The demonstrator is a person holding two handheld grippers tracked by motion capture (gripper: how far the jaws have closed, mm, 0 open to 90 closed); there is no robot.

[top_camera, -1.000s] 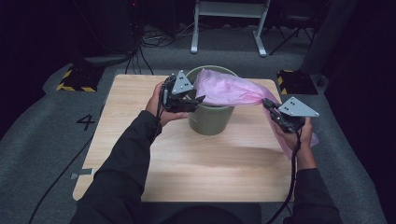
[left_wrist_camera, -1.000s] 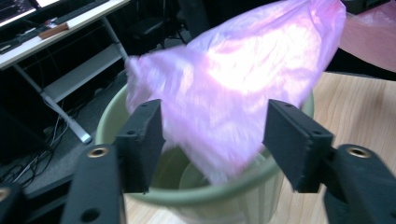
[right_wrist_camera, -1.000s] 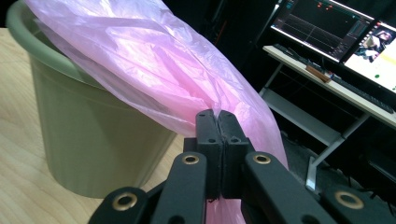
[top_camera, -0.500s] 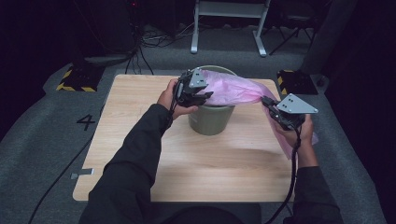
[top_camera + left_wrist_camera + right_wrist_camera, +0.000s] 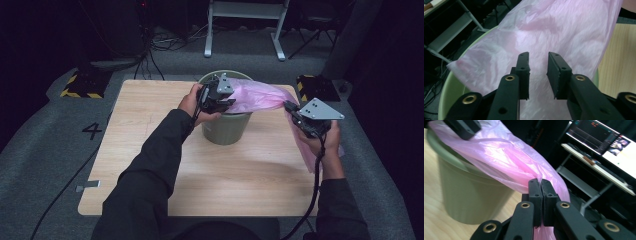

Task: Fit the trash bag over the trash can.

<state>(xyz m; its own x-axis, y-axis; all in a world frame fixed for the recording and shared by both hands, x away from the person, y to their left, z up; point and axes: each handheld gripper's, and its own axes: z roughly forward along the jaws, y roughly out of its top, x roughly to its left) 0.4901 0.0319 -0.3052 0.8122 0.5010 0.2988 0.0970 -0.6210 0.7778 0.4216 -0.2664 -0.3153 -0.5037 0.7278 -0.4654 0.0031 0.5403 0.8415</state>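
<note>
Right gripper [image 5: 291,111], nearest at the table's [image 5: 150,130] right edge, is clamped on the pink plastic bag [image 5: 260,94], which stretches from it across to the green bin [image 5: 225,127]. Farther off over the bin's rim, the left gripper [image 5: 226,101] has just been closing, its jaws narrowed above the film without pinching it
</note>
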